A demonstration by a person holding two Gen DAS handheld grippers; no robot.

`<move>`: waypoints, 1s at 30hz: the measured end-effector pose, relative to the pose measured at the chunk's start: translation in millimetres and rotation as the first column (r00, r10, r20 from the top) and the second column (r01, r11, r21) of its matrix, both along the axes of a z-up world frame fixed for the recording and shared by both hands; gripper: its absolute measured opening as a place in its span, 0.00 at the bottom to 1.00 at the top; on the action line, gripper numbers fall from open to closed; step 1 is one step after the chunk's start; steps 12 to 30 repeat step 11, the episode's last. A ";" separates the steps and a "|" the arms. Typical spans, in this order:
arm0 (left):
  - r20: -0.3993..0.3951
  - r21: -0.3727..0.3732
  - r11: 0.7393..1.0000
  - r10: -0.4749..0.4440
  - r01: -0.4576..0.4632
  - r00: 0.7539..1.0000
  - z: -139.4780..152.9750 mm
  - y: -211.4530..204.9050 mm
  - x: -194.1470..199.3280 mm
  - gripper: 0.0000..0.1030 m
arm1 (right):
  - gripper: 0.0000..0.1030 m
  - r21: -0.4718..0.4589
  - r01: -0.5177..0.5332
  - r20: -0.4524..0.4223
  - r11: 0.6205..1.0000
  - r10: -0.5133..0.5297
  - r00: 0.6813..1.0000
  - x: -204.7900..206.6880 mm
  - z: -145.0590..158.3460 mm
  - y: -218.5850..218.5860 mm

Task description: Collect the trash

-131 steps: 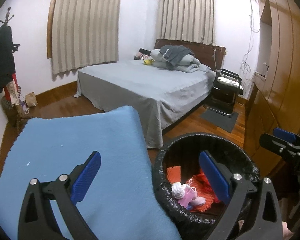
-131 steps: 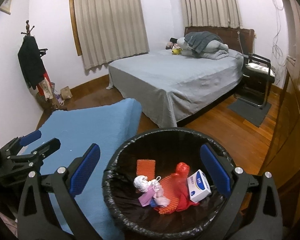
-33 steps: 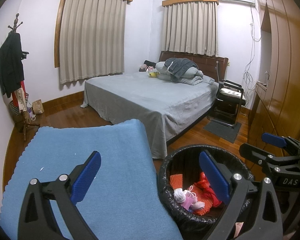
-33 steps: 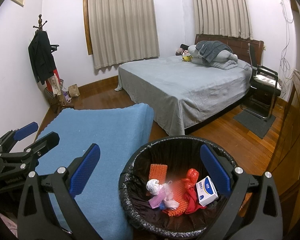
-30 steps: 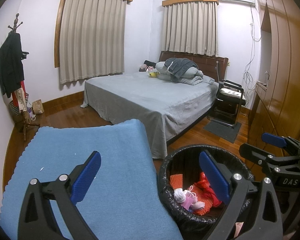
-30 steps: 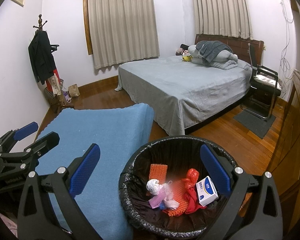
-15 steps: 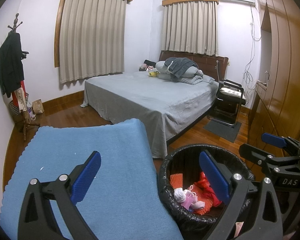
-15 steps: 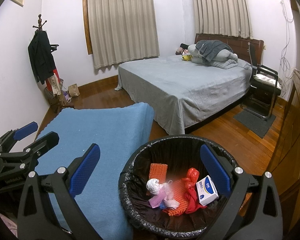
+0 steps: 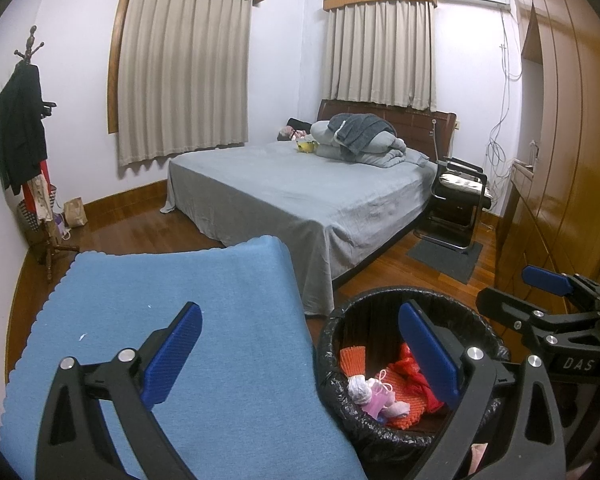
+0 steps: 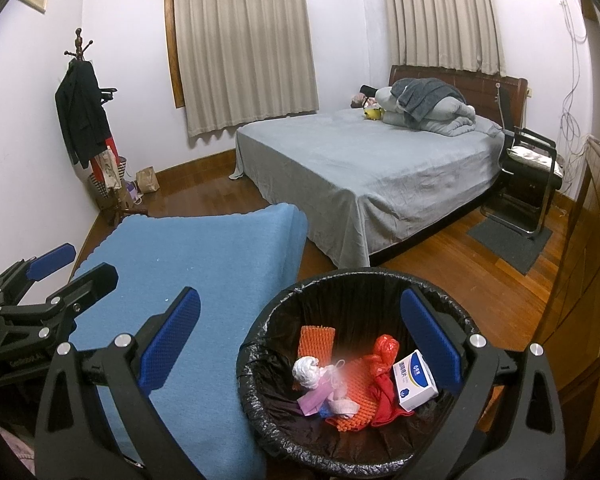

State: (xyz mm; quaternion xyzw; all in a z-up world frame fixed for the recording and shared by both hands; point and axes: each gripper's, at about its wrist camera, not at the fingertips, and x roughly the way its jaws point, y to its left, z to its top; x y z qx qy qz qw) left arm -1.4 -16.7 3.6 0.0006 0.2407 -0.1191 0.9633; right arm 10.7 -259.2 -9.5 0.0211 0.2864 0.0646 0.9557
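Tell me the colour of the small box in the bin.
White with blue print; the box shows best in the right wrist view.

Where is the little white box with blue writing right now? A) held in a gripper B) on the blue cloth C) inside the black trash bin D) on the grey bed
C: the small white box with blue print lies inside the black-lined round trash bin, beside red and orange trash.

We are facing white walls (image 9: 80,40) and two curtained windows (image 9: 184,76). Straight ahead, a grey bed (image 9: 300,188) is standing on a wood floor (image 10: 440,256), bedding (image 9: 360,140) piling up at its headboard. A coat rack (image 10: 84,120) is standing far left, a chair (image 9: 458,196) and wardrobe (image 9: 560,140) to our right.
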 end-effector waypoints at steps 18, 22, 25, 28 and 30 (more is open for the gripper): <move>-0.003 0.001 1.000 0.001 -0.001 1.000 1.4 1.0 -0.6 0.94 | 0.95 0.000 -0.001 -0.001 1.000 0.001 1.000 1.1 1.5 0.8; -0.003 0.001 1.000 0.001 -0.001 1.000 1.4 1.0 -0.6 0.94 | 0.95 0.000 -0.001 -0.001 1.000 0.001 1.000 1.1 1.5 0.8; -0.003 0.001 1.000 0.001 -0.001 1.000 1.4 1.0 -0.6 0.94 | 0.95 0.000 -0.001 -0.001 1.000 0.001 1.000 1.1 1.5 0.8; -0.003 0.001 1.000 0.001 -0.001 1.000 1.4 1.0 -0.6 0.94 | 0.95 0.000 -0.001 -0.001 1.000 0.001 1.000 1.1 1.5 0.8; -0.003 0.001 1.000 0.001 -0.001 1.000 1.4 1.0 -0.6 0.94 | 0.95 0.000 -0.001 -0.001 1.000 0.001 1.000 1.1 1.5 0.8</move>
